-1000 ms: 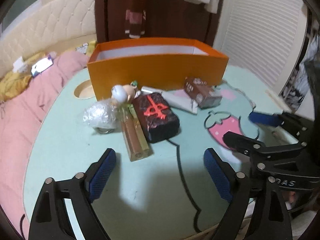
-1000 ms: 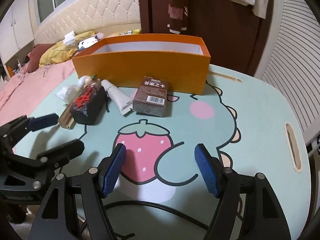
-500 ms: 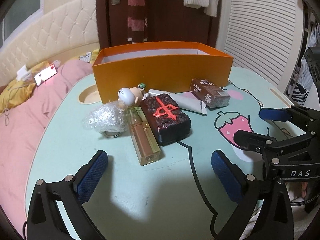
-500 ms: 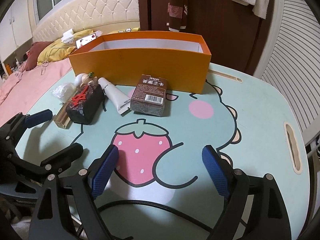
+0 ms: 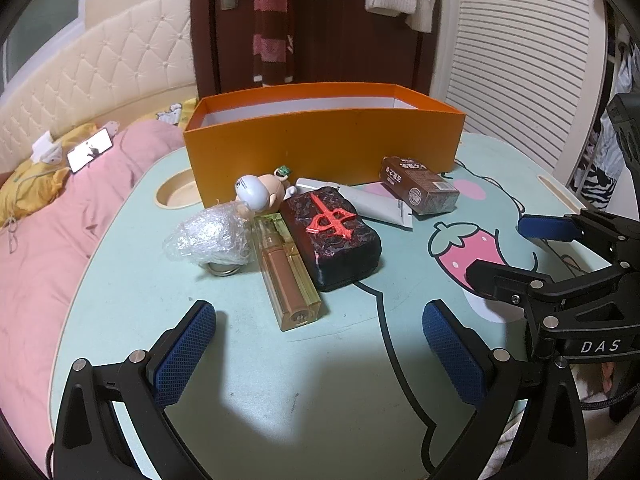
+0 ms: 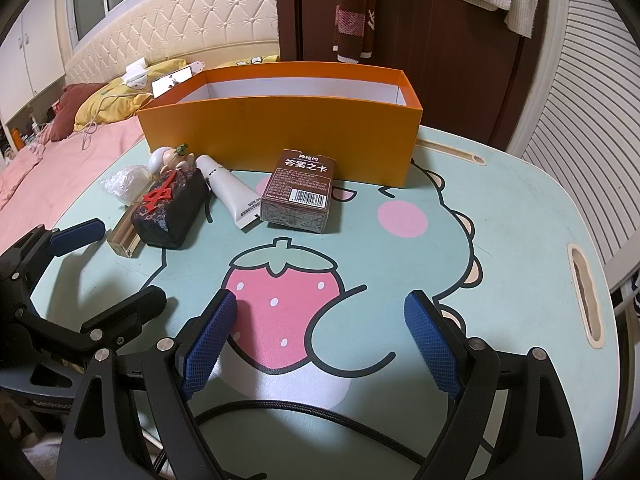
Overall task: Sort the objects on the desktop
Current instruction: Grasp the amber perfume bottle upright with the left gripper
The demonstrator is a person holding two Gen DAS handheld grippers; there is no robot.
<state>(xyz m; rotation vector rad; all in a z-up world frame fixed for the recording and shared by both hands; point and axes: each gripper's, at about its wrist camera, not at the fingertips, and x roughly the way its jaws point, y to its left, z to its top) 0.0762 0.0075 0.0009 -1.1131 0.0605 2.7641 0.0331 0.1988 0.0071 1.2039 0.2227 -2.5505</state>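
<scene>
Hovering over bare table (image 6: 500, 216): left gripper (image 5: 320, 344), right gripper (image 6: 320, 340), fingers spread, nothing held; clutter hugging orange box (image 6: 280, 136).

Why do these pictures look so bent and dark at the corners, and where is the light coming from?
Both wrist views are fisheye: black corners, and the orange box with its straight edges bowed. In the left wrist view the left gripper casts shadows onto the table near the camera, so light comes from above; the plastic wrap glints. In the right wrist view the focus is sharp enough to read the card box.

Orange box (image 5: 320, 140) floor hidden; figurine (image 5: 260, 192) partly hidden
</scene>
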